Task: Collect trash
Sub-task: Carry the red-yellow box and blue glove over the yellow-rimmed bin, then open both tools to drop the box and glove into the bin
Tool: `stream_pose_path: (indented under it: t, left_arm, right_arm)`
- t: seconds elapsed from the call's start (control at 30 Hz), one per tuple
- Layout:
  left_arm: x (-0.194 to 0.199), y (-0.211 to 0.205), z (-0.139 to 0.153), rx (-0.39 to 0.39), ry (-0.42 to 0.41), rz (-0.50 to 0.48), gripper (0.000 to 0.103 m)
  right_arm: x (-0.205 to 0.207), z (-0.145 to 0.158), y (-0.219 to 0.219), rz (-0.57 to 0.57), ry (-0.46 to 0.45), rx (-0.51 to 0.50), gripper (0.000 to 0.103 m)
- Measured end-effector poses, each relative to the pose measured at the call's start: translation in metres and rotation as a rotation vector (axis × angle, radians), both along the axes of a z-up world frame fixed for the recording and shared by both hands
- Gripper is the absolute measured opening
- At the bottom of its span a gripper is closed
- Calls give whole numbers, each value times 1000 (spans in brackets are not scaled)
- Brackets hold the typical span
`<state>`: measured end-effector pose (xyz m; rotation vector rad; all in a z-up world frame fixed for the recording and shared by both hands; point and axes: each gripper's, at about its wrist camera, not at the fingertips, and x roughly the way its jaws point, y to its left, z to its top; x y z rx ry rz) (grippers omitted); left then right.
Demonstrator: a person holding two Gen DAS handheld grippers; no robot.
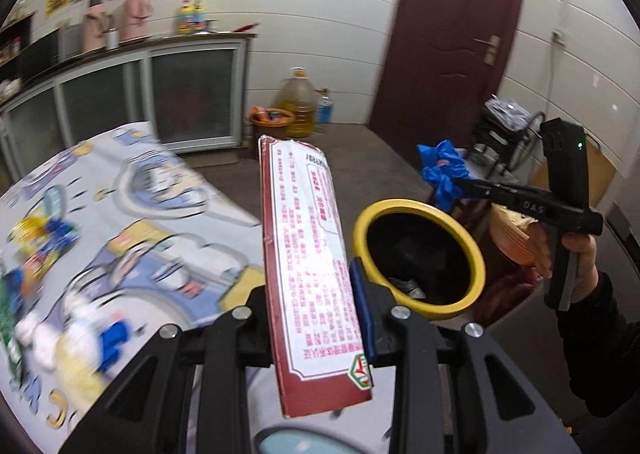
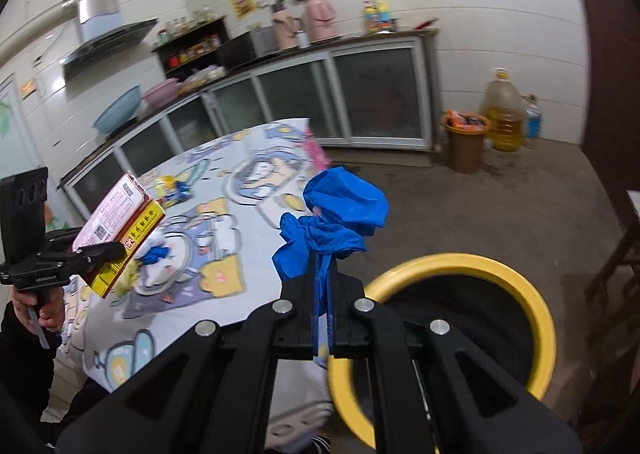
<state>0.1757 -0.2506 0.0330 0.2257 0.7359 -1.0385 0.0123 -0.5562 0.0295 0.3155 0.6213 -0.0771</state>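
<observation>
While the right gripper (image 2: 320, 290) pinches blue plastic (image 2: 336, 218), the left gripper (image 1: 312, 318) clamps a box (image 1: 308, 254).

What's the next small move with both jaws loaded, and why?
Probably carry the right gripper on over the yellow-rimmed bin and open it. It is shut on the blue plastic bag, which hangs just short of the bin mouth. The left gripper, holding the red box, could follow.

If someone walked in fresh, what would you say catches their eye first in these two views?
Probably the yellow-rimmed bin on the floor beside the cartoon-print table, with trash held over or near it. The left claw is clamped on a flat red and white box, and the right claw is shut on a crumpled blue glove.
</observation>
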Motion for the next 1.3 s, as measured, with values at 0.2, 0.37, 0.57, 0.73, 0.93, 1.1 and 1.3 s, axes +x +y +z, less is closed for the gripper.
stream_pose_path:
  t: [0.2, 0.37, 0.57, 0.73, 0.93, 1.1, 1.3]
  left_arm:
    - [-10, -65, -16, 20, 30, -98, 28]
    - [-24, -113, -32, 38, 56, -173, 28]
    - [-32, -155, -42, 67, 55, -216, 28]
    - [-34, -187, -52, 84, 65, -236, 28]
    - [-36, -216, -67, 98, 92, -248, 28]
    - [-32, -229, -77, 95, 129, -238, 29]
    - [-26, -236, -80, 69, 167, -210, 47]
  right_arm:
    - [-30, -21, -36, -110, 30, 14, 4]
    - [-47, -45, -55, -167, 61, 42, 4]
    - [-59, -67, -67, -209, 100, 48, 4]
    - [-63, -85, -80, -248, 132, 75, 4]
    - [-61, -97, -84, -269, 164, 85, 4]
    - [-56, -103, -86, -278, 186, 80, 4]
    - [-54, -104, -88, -306, 207, 93, 5]
